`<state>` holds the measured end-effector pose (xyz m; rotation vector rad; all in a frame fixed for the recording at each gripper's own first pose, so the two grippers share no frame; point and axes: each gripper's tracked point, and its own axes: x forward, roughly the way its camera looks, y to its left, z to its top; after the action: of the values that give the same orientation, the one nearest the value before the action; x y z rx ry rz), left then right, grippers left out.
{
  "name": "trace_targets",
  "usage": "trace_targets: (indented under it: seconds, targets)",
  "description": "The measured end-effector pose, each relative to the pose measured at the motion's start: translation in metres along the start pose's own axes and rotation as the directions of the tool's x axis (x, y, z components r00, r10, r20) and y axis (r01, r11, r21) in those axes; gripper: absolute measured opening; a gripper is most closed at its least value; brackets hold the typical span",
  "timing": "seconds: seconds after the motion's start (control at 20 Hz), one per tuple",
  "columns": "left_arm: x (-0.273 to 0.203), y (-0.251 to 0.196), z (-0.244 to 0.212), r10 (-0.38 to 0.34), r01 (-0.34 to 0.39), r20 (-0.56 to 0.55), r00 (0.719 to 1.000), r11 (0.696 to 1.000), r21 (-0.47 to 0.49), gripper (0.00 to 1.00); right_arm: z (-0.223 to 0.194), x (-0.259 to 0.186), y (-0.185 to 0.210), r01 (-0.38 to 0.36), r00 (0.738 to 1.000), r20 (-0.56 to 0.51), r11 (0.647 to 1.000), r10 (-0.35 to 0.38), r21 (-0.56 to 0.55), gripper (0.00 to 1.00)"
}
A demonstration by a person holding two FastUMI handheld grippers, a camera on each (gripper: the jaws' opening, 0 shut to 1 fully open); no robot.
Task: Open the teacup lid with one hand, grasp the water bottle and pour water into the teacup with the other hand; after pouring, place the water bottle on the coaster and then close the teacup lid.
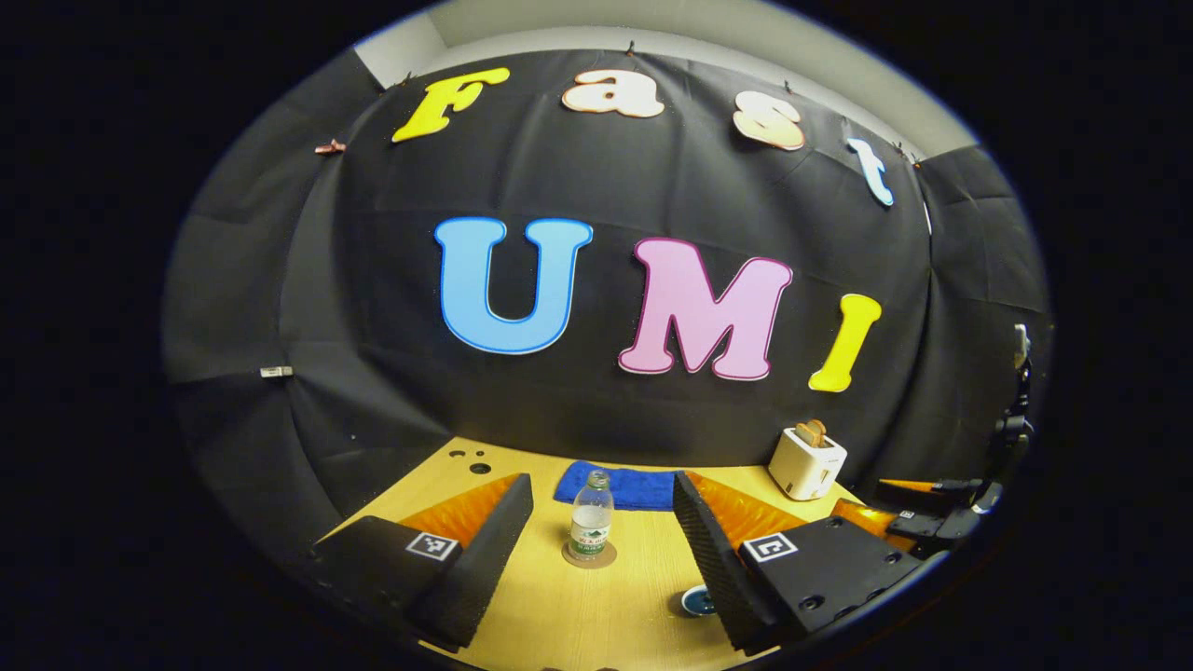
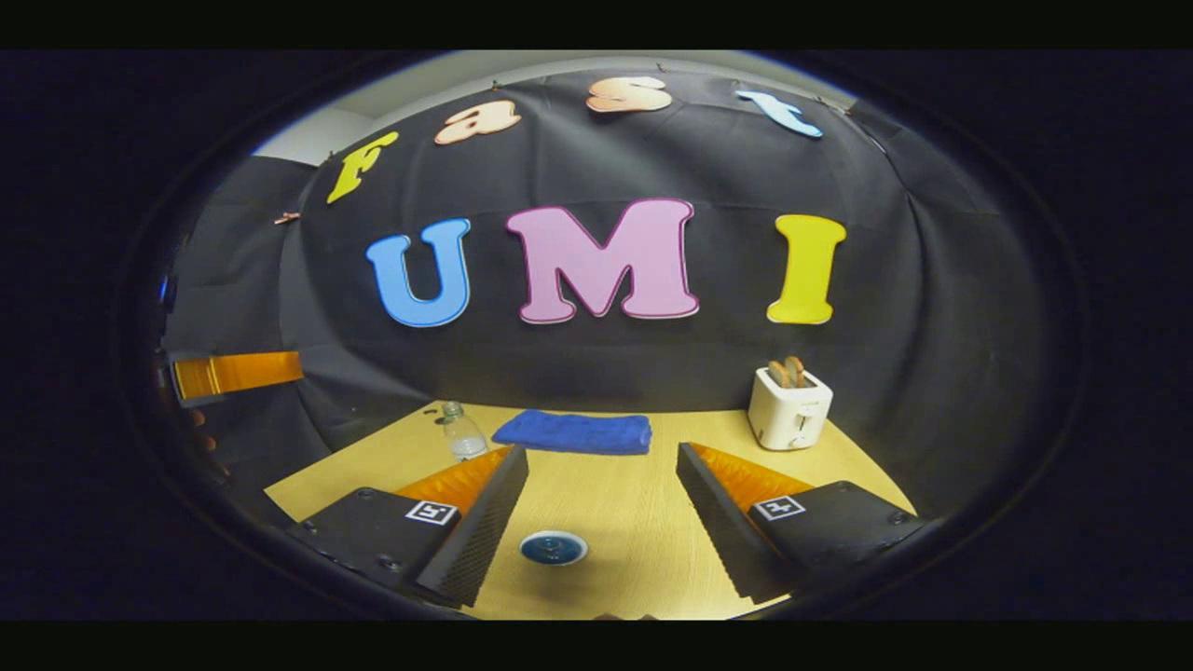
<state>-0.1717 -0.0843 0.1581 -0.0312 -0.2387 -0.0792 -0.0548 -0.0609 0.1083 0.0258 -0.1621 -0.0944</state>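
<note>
A small clear water bottle stands upright on a round coaster in the left gripper view, straight ahead between the fingers of my open left gripper, which holds nothing. The blue teacup peeks out beside the right-hand finger there. In the right gripper view the teacup sits on the table with its lid on, between the fingers of my open right gripper and below them. The bottle shows past the left-hand finger. Neither gripper touches anything.
A folded blue towel lies at the back of the wooden table, and a white toaster with toast stands at the back right. The other gripper hovers at the right edge of the left gripper view.
</note>
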Motion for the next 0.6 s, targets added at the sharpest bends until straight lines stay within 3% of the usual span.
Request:
trace_targets:
  seconds: [0.25,0.6]
  targets:
    - [-0.025,0.001,-0.002,-0.022,0.026,-0.045,0.999,0.995,0.092,0.95,0.014,-0.034,0.004,0.037,0.999,0.005,0.999,-0.037,-0.005,0.99]
    - [-0.035,-0.009,0.017,-0.124,0.124,-0.001,0.992,0.988,0.097,0.95,0.018,-0.060,0.013,0.085,0.996,-0.009,0.996,-0.085,0.005,0.99]
